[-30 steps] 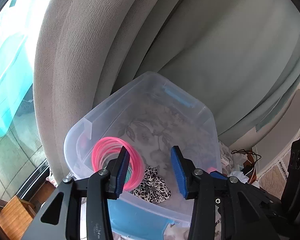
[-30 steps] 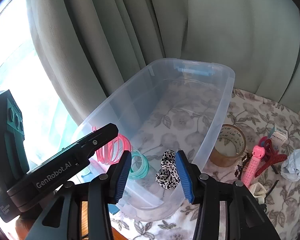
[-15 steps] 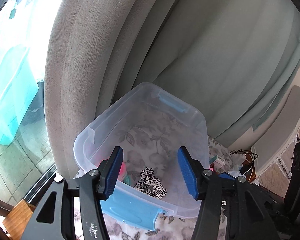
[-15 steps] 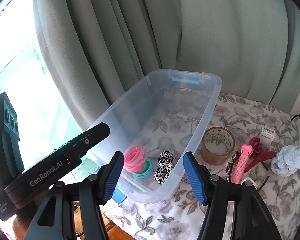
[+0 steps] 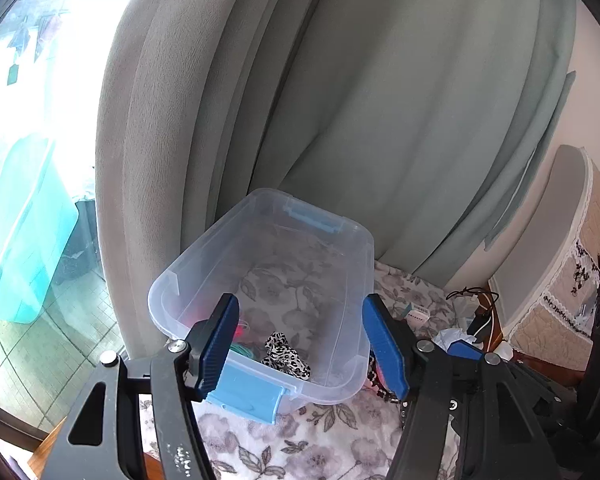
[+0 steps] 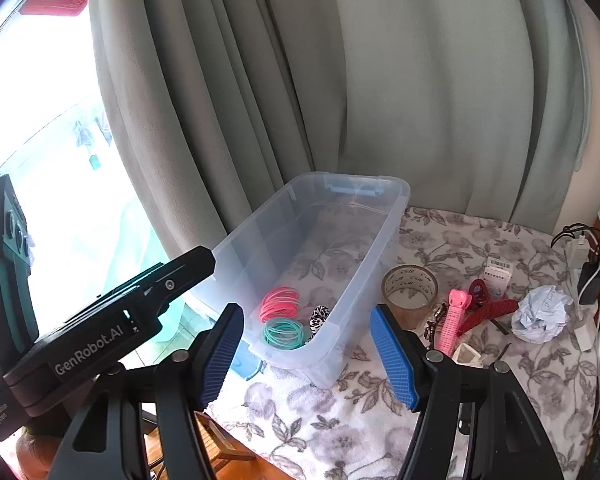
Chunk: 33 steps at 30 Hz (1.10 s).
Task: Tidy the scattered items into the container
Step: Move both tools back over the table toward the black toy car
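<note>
Floral-clothed table (image 6: pixel 440 240), curtain behind. Clear container (image 6: pixel 396 216) at left edge: pink bands (image 6: pixel 280 303), teal bands (image 6: pixel 284 332), leopard scrunchie (image 5: pixel 286 354) inside. Tape roll (image 6: pixel 409 290), pink clip (image 6: pixel 454 320) outside, awaiting collection. Left gripper (image 5: pixel 300 346), right gripper (image 6: pixel 306 354): jaws just widened, empty.

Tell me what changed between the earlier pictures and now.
Both grippers drew up and back from the clear bin. The left gripper and right gripper have just been opening, nothing between their jaws. The pink rings, teal rings and leopard scrunchie lie released inside. The tape roll stayed put.
</note>
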### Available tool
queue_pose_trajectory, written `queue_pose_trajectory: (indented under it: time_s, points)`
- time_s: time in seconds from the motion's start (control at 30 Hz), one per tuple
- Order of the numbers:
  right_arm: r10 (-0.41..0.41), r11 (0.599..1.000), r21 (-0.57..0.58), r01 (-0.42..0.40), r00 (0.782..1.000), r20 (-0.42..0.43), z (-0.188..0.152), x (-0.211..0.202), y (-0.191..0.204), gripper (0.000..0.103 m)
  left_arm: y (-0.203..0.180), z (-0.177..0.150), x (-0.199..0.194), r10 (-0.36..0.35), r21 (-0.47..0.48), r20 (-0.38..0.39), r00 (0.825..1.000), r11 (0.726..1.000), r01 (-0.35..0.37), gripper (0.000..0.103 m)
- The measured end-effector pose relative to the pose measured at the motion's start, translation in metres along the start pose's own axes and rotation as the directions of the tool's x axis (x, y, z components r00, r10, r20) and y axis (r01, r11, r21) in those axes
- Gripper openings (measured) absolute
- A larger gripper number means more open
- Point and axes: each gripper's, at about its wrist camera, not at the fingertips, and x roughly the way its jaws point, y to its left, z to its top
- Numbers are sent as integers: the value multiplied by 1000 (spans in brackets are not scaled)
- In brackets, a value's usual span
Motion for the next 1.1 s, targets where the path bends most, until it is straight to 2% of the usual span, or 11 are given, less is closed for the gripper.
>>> queue_pose_trajectory:
  time_s: [0.37,0.5,0.63,0.87,1.0,1.1]
  points:
    - [-28,997,69,23,996,80,-12,-51,-27,77,-56,-2,-32,24,152,69,997,988,-35,75]
    - [-48,993,109,36,994,102,-17,-67,-43,79,-78,-5,-40,33,190,72,997,981,-46,78]
    - [-74,987,149,55,989,126,-24,-85,-62,84,-96,-9,-47,-10,221,70,997,975,-6,78]
    - [-132,968,230,97,981,143,-38,-108,-99,85,-130,-22,-37,-73,252,42,996,966,60,78]
    - [-165,955,269,123,976,142,-48,-116,-122,90,-147,-31,-29,-144,297,23,989,946,131,78]
    - [-198,945,289,153,971,133,-54,-117,-136,90,-154,-39,-16,-181,281,-13,983,943,177,78]
